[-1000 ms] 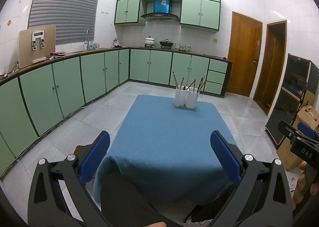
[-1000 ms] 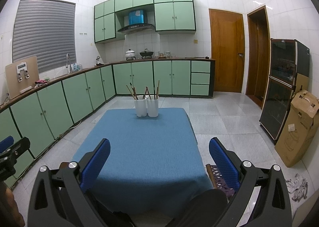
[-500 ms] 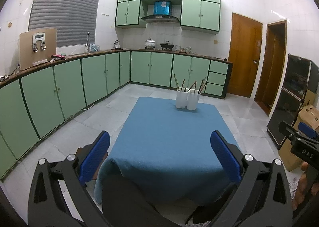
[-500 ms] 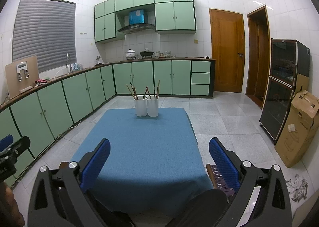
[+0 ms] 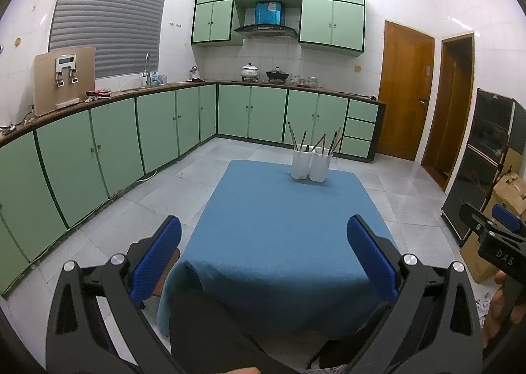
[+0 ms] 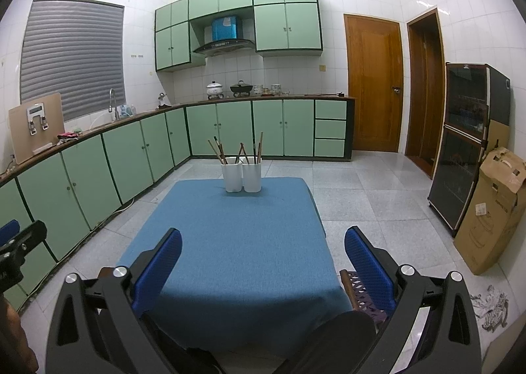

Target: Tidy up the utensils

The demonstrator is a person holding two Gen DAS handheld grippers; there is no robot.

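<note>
Two white holders (image 6: 243, 178) touching, brown chopsticks (image 6: 241, 152) sticking up, far table (image 6: 230, 242) edge; both tongs (image 5: 263, 259) (image 6: 261, 264) wide, empty.

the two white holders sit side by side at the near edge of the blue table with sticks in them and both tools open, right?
Not quite: the two white holders stand at the far edge of the blue table, not the near one, as the right wrist view shows. They are side by side with sticks in them, and the left tool and right tool are open.
</note>
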